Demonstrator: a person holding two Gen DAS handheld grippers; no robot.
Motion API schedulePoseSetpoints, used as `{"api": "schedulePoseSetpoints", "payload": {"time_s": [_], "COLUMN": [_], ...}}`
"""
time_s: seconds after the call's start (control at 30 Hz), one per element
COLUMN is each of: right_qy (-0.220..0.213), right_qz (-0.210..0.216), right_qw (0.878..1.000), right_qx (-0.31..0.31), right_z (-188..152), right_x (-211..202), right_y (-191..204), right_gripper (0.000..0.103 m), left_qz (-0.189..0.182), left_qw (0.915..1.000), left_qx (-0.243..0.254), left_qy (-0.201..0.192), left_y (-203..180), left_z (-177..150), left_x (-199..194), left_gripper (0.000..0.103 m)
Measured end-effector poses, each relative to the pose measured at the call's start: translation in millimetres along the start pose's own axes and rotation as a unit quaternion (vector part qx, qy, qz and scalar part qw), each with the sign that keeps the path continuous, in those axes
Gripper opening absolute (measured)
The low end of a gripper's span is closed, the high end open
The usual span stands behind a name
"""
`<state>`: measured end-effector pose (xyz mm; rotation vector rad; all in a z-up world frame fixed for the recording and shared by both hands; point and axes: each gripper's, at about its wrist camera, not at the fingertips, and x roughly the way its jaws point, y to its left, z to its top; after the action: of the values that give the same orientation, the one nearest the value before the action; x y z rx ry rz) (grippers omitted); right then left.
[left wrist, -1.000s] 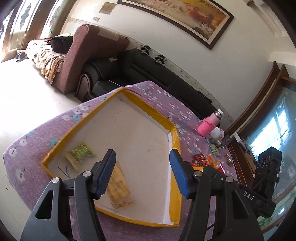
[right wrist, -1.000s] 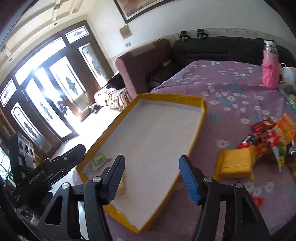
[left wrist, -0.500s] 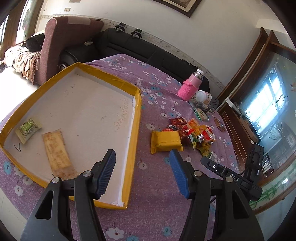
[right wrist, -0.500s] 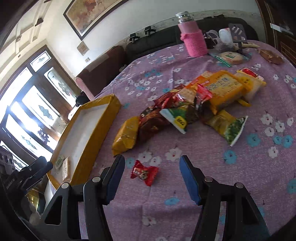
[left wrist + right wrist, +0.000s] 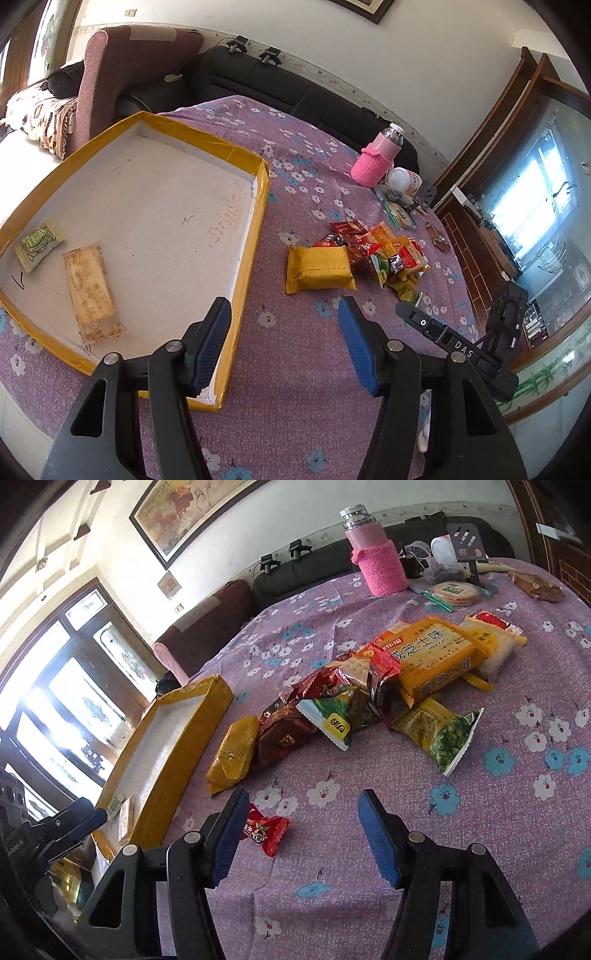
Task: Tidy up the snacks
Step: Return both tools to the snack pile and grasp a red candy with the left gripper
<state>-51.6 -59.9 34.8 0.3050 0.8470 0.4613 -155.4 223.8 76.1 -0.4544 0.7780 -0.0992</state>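
while two packets (image 5: 66, 266) lie in one tray (image 5: 255, 221).

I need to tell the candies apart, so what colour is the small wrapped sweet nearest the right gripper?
Red small wrapped sweet, clearest in the right wrist view.

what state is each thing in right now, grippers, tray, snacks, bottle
left gripper: open, empty, over the tray's near corner
right gripper: open, empty, red candy lying by its left finger
yellow-rimmed tray: holds two packets, mostly bare
green packet: flat in the tray
tan packet: flat in the tray
yellow packet: on the cloth, outside the tray
snack pile: heaped, unsorted
pink bottle: upright, capped
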Motion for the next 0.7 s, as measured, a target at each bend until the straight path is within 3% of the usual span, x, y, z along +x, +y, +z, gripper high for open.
{"api": "schedulePoseSetpoints", "payload": {"time_s": [0.13, 0.37, 0.6, 0.7], "right_qy": [-0.022, -0.042, -0.008, 0.001], "right_qz": [-0.009, -0.072, -0.141, -0.135], "right_qw": [1.0, 0.996, 0.99, 0.991], "right_qx": [0.016, 0.042, 0.013, -0.01], "right_z": [8.0, 24.2, 52.6, 58.3], "right_x": [-22.6, -54.8, -12.4, 7.5], "right_y": [-9.6, -53.1, -66.9, -67.7], "right_gripper": [0.064, 0.065, 0.065, 0.065], "left_qz": [-0.013, -0.059, -0.089, -0.108], "left_qw": [0.9999, 0.997, 0.9895, 0.9844], "left_qx": [0.003, 0.022, 0.088, 0.113], "left_qy": [0.004, 0.044, 0.073, 0.08], "left_y": [-4.1, -18.8, -55.6, -68.0], "left_z": [-1.4, -14.1, -30.7, -36.1], "left_x": [1.3, 26.9, 41.1, 43.2], "left_gripper": [0.059, 0.059, 0.059, 0.059]}}
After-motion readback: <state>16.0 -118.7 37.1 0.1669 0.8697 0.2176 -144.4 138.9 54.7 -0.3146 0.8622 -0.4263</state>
